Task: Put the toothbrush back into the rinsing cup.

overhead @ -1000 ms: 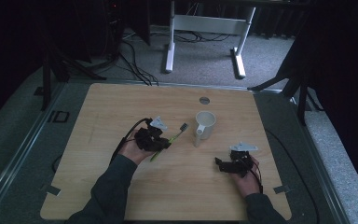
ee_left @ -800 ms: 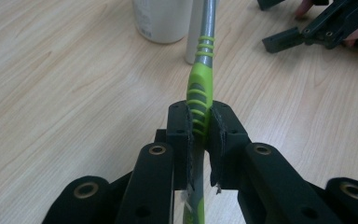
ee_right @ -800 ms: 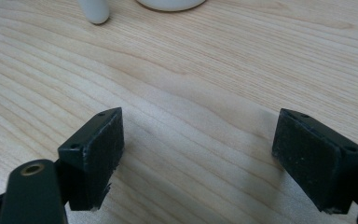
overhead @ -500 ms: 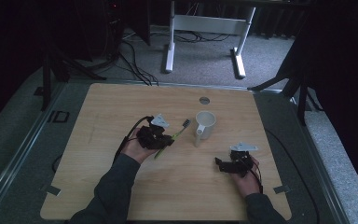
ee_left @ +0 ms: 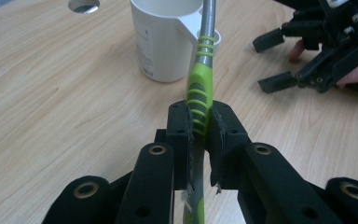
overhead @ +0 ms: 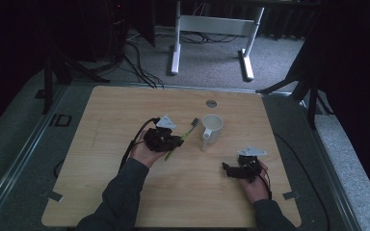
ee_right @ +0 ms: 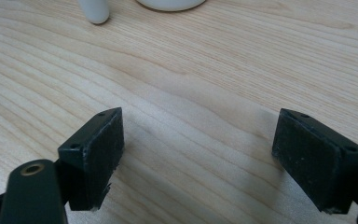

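Clamping a green toothbrush (ee_left: 200, 91) by its handle, the left gripper (ee_left: 199, 127) holds it just beside the white mug (overhead: 213, 128), bristle end (overhead: 195, 122) toward the mug's left side. Whether the mug holds anything, I cannot tell. Right gripper (ee_right: 200, 154), near the mug's handle (overhead: 204, 140), stands released over bare table (overhead: 125, 106).

Matt wood table (overhead: 125, 192), glossy white mug (ee_left: 161, 42).
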A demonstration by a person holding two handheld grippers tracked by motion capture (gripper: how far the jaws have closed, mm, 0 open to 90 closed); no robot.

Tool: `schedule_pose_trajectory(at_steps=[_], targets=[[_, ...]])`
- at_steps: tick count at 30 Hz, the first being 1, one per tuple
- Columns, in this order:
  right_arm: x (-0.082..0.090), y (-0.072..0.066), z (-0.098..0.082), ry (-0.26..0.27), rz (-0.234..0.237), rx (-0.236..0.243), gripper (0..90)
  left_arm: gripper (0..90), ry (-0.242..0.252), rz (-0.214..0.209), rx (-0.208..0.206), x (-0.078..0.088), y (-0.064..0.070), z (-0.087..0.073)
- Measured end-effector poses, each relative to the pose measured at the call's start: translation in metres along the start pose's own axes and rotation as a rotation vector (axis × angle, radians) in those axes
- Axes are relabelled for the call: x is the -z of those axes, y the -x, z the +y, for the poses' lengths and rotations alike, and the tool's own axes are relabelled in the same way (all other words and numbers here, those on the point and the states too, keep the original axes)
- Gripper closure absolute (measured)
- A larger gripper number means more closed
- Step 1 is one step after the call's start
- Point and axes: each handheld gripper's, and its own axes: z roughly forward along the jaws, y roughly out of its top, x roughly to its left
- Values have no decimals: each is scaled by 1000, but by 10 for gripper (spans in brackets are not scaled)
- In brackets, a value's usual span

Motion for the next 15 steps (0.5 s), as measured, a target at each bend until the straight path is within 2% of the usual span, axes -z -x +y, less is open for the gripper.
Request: schedule_pose_trajectory(at_steps=[2,8,15], targets=[[0,0,0,0,0,-1,163,800,6,1,1,0,0,0],[0,0,0,0,0,0,163,800,76,16,2,1,3,3],[0,0,0,0,0,0,163,800,107,27,12,0,3,5]])
